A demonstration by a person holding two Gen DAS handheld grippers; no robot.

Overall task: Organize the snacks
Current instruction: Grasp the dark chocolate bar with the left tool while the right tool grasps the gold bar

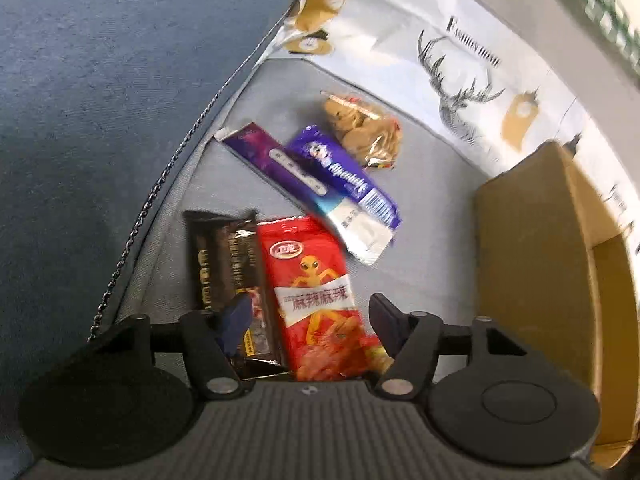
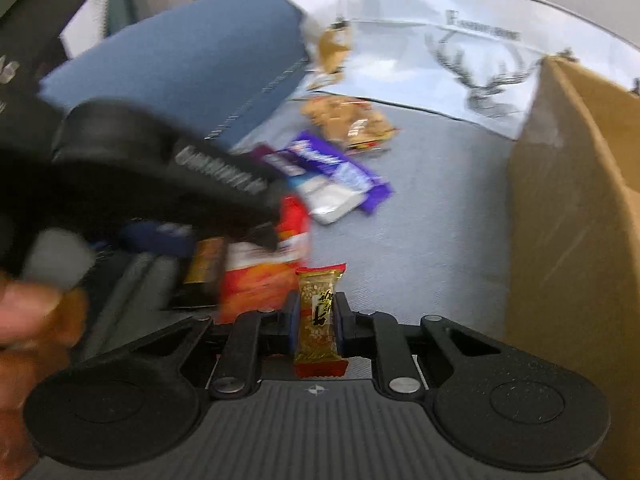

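Observation:
My left gripper hangs open over a grey cloth surface, and a red spicy-snack packet lies between its fingers without being pressed. A black packet lies under the left finger. Farther off are a purple box, a purple candy packet and a clear bag of brown biscuits. My right gripper is shut on a small gold snack bar with red ends, held upright above the surface. The right wrist view is blurred; it shows the left gripper's black body over the red packet.
An open cardboard box stands at the right, also in the right wrist view. A blue cushion rises on the left. A pale cloth with a deer print lines the back. A person's hand holds the left gripper.

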